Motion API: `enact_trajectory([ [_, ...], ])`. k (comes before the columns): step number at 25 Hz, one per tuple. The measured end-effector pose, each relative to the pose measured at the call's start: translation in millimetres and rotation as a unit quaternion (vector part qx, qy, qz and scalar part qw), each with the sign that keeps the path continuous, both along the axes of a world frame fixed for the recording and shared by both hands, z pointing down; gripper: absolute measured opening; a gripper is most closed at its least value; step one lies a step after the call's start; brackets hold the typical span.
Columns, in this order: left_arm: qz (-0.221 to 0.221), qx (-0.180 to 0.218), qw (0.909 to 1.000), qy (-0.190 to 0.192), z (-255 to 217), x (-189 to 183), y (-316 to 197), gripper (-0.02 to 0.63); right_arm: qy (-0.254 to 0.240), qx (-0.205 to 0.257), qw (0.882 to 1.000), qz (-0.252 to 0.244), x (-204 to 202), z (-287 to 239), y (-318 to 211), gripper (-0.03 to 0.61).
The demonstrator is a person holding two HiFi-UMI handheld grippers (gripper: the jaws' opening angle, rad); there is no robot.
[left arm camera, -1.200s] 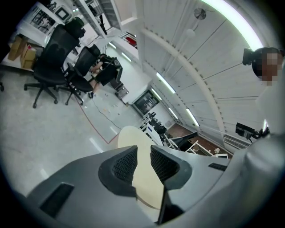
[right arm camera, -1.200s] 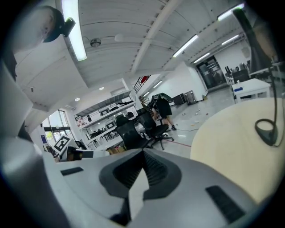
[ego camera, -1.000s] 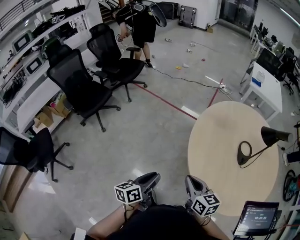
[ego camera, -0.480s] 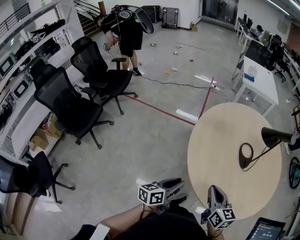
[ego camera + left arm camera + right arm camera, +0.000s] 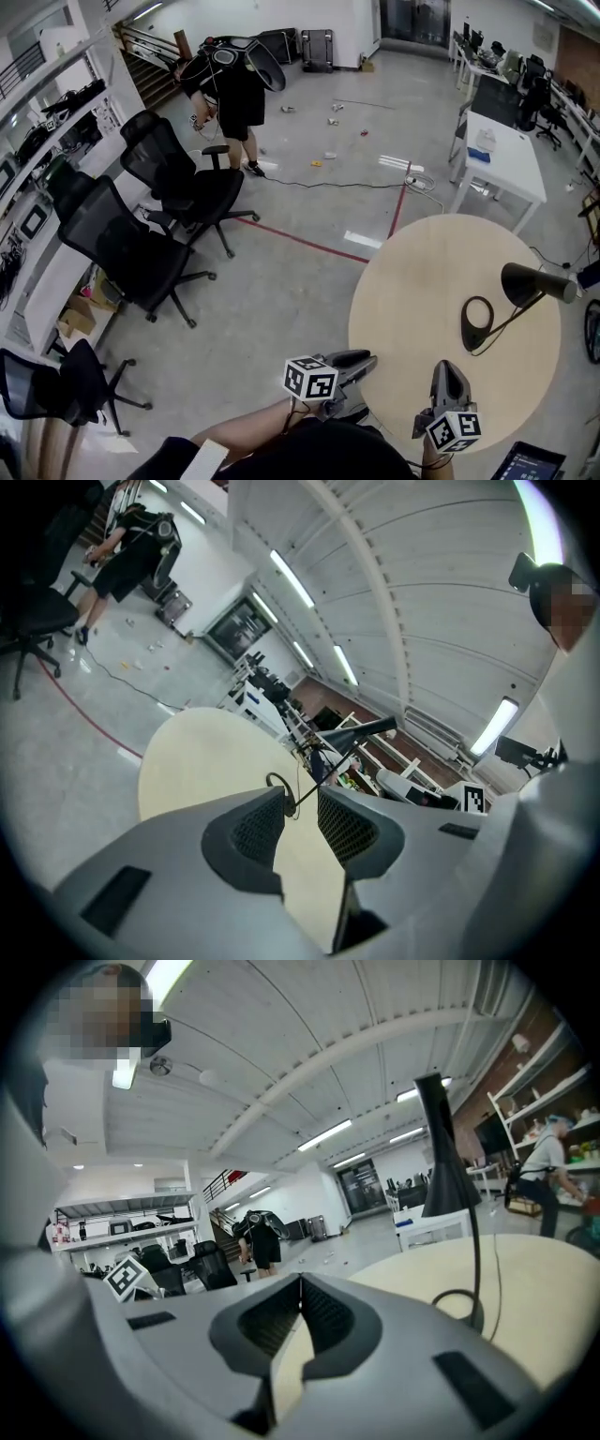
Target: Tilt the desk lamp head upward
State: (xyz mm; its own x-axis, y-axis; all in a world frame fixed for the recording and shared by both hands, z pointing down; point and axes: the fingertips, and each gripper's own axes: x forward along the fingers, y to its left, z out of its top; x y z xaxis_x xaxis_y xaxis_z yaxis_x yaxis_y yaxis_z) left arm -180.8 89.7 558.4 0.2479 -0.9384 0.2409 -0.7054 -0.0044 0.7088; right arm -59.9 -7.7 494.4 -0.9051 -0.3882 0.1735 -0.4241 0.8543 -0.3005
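Lamp (image 5: pixel 520 281) stands on the right half of the round table (image 5: pixel 412 281) in the head view. Its ring base (image 5: pixel 478 323) lies flat on the top and its shade reaches toward the table's right rim. The left gripper (image 5: pixel 366 358) hovers at the table's near-left rim. The right gripper (image 5: pixel 447 367) hangs over the table's near edge, and both are well apart from the lamp. Beyond the table's far-right side stands a white desk (image 5: pixel 497 155). Left of the table, across the floor, are black chairs (image 5: pixel 187 183). A person (image 5: pixel 230 89) stands far beyond them.

In the left gripper view, the jaws are drawn in to a narrow slit with nothing between them. Only the tabletop shows through the slit. The lamp's base sits past the tips, and its arm slants up to the right toward the shade.

In the right gripper view, the jaws are together with their tips meeting, and they hold nothing. The lamp rises from the table at the right of the jaws. Its dark head (image 5: pixel 441 1166) is up high with the wide end facing down at the table. The cable (image 5: pixel 495 1269) drops beside the stem to the tabletop.
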Motion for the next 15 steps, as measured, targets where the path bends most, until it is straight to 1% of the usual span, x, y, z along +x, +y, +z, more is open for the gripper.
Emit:
enact_trajectory([
  [5, 0.027, 0.026, 0.9991, -0.017, -17.3, -8.1, -61.2, 0.098, -0.023, 0.042, 0.999, 0.011, -7.2, -32.5, -55.7, 0.002],
  [7, 0.046, 0.036, 0.998, -0.024, -27.3, -7.1, -81.1, 0.098, -0.028, 0.067, 0.997, 0.028, -0.4, -52.2, -68.4, 0.002],
  [9, 0.078, 0.046, 0.9955, -0.026, -37.3, 1.3, -96.9, 0.098, -0.026, 0.091, 0.993, 0.065, 18.0, -74.1, -71.8, 0.002],
  [11, 0.108, 0.054, 0.9924, -0.022, -46.6, 11.0, -117.6, 0.098, -0.028, 0.116, 0.987, 0.111, 41.2, -96.7, -80.7, 0.002],
  [13, 0.13, 0.063, 0.9895, -0.01, -55.5, 17.8, -147.4, 0.098, -0.032, 0.14, 0.978, 0.152, 61.2, -117.9, -99.1, 0.01],
  [15, 0.154, 0.072, 0.9854, 0.011, -62.6, 21.4, -177.2, 0.098, -0.033, 0.156, 0.971, 0.18, 72.9, -135.5, -113.5, 0.035],
])
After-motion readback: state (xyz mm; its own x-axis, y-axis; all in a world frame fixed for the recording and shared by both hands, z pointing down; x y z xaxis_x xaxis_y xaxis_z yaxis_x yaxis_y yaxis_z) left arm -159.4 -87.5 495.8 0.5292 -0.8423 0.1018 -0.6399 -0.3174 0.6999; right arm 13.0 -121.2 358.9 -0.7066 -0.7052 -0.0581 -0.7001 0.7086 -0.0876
